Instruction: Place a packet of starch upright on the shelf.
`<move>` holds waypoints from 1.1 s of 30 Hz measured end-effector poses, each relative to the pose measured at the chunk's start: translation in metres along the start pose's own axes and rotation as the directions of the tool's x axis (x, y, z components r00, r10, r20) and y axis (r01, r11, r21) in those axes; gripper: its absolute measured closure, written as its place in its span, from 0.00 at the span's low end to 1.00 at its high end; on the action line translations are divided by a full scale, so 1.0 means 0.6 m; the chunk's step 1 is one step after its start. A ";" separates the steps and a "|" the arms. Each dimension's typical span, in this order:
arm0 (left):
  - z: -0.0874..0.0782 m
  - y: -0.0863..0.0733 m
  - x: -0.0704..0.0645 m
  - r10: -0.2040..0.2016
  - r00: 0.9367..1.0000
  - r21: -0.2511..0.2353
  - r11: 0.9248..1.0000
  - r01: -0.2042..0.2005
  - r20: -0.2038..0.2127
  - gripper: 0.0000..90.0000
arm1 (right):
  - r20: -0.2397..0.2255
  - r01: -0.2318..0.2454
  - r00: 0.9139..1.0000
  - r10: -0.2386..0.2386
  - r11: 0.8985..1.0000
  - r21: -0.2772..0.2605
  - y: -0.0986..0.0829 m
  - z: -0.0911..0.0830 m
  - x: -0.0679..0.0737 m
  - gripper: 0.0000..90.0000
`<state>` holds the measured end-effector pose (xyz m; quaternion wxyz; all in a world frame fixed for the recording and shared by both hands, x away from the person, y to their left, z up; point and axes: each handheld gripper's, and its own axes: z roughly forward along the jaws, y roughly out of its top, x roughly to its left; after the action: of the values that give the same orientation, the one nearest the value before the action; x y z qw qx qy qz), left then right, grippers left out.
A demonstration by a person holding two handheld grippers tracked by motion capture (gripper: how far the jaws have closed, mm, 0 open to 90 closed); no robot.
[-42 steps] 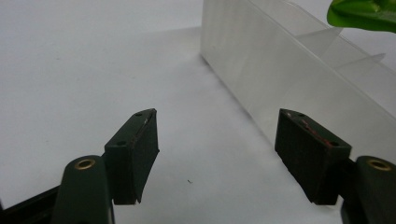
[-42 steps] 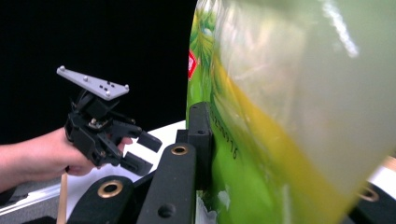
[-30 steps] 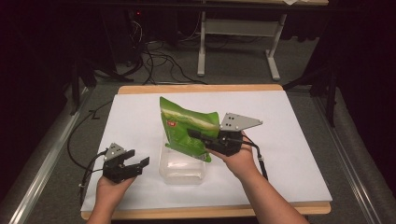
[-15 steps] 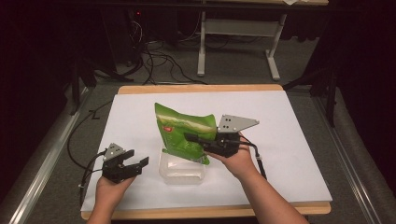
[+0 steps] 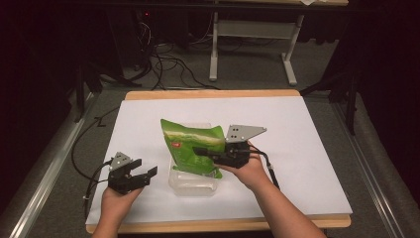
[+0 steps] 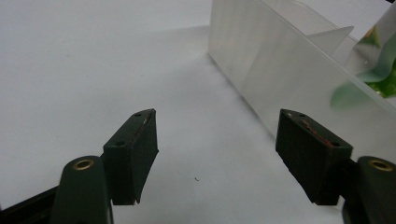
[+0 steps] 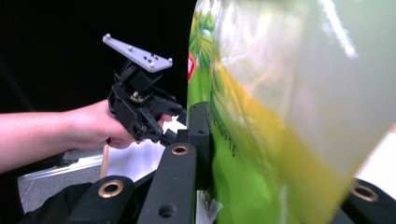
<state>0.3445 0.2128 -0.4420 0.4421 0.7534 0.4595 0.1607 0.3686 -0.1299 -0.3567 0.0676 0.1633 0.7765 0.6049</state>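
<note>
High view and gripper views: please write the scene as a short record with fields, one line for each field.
surface: white table top
held item: green bag, tilted, over the clear container
container: clear plastic container, on the table, between the two hands
right gripper: shut on the green bag
left gripper: open, holds nothing, beside the container wall
contact of bag with container: cannot tell

The clear container (image 5: pixel 194 179) and the green bag (image 5: pixel 190 148) above it block the middle of the worktop (image 5: pixel 307 129). The left gripper (image 5: pixel 141 174) sits just beside the container's wall, jaws spread over bare surface. Far and right areas lie free.
</note>
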 end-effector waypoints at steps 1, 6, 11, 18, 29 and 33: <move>0.000 0.000 0.000 0.000 1.000 0.000 1.000 0.000 0.000 0.33 | -0.001 0.003 1.000 -0.003 1.000 0.013 -0.002 0.006 0.000 0.92; 0.000 0.000 0.000 -0.003 1.000 -0.003 1.000 0.003 0.002 0.33 | -0.003 -0.002 1.000 0.002 0.999 0.033 -0.009 0.018 -0.005 0.92; 0.002 -0.001 0.000 -0.002 1.000 0.006 1.000 0.002 0.002 0.33 | -0.012 -0.029 1.000 0.029 0.999 0.016 -0.019 0.023 -0.013 0.92; 0.002 -0.001 -0.002 -0.003 1.000 0.006 1.000 0.003 0.003 0.33 | -0.017 -0.048 0.999 0.047 0.999 -0.010 -0.029 0.022 -0.013 0.92; 0.002 -0.001 -0.004 0.001 1.000 0.006 1.000 -0.001 0.004 0.33 | -0.074 -0.058 0.996 0.055 0.998 -0.039 -0.027 0.015 -0.010 0.93; 0.002 0.000 -0.003 0.001 1.000 0.005 1.000 -0.001 0.005 0.33 | -0.092 -0.062 0.994 0.060 0.998 -0.025 -0.030 0.021 -0.012 0.93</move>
<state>0.3444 0.2105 -0.4427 0.4411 0.7552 0.4584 0.1579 0.3763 -0.1248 -0.3781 0.0157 0.1581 0.7647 0.6244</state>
